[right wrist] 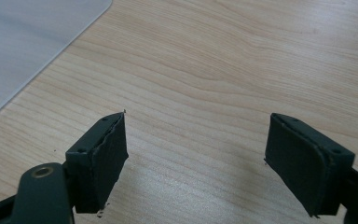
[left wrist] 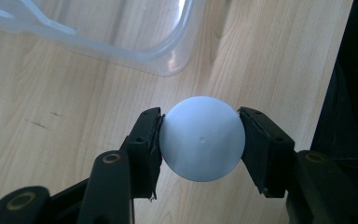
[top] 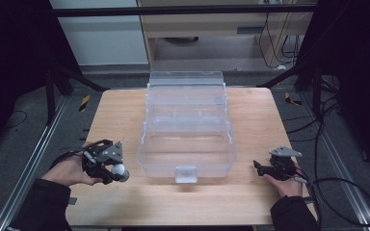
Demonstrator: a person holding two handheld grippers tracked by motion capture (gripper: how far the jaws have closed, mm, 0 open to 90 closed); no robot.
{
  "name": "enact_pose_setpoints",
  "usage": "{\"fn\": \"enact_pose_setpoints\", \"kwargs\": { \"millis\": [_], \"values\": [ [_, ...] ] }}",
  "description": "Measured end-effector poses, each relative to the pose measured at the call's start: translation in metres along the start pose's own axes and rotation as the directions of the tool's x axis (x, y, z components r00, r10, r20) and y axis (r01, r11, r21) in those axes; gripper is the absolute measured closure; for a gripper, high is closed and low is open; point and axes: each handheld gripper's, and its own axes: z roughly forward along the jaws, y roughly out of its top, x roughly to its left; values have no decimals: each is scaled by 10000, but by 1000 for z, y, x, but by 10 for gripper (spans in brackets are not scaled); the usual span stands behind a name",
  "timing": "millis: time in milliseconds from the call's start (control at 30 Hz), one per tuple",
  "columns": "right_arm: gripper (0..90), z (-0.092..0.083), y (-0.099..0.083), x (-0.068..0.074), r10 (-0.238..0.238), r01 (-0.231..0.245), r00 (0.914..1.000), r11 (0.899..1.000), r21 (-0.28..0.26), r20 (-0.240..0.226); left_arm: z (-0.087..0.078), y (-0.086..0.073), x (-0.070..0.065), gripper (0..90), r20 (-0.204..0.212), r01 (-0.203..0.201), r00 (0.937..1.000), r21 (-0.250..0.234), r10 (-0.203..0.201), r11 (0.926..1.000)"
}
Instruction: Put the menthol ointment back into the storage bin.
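Left gripper [top: 117,172]: clenched on a white ball [top: 120,170]; in the left gripper view both black jaws press the ball's opposite sides, so the opening equals the ball's width.
White ball: smooth, round, pale; seated between the left jaw pads, above the wooden table [top: 183,202]; whether it touches the wood cannot be told.
Right gripper [top: 261,167]: released; jaws spread wide in the right gripper view, nothing between them but bare wood grain.
Hands: left hand [top: 72,169] wraps the left gripper from behind; right hand [top: 283,183] lies under the right gripper.
Clear plastic box [top: 187,126]: open, transparent, tiered, with a front latch tab; it sits between the two grippers, just beside the left gripper's tips and a little farther from the right one's.
Box contents: nothing visible inside, though the clear walls make this hard to judge.
Box corner: rounded rim shows ahead of the left jaws and to the upper left of the right jaws.
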Motion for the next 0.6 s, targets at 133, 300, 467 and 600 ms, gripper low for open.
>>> {"fn": "enact_pose_setpoints", "kwargs": {
  "millis": [133, 300, 467, 600],
  "values": [
    [204, -1, 0, 0, -8, 8, 10000, 10000, -8, 39, -13, 5, 9, 504, -119, 24, 9999, -197, -26, 9998],
    [202, -1, 0, 0, -79, 79, 9999, 10000, -13, 66, -26, 15, 21, 504, -266, 141, 9995, -380, -151, 9992],
    [200, -1, 0, -1, -80, 80, 10000, 10000, -19, 52, -31, 28, 31, 504, -288, 31, 9996, -597, -49, 9982],
    [197, -1, -1, -1, -106, 106, 9999, 9999, -14, 52, -34, 40, 38, 504, -258, -49, 9997, -751, 30, 9972]
  ]
}}
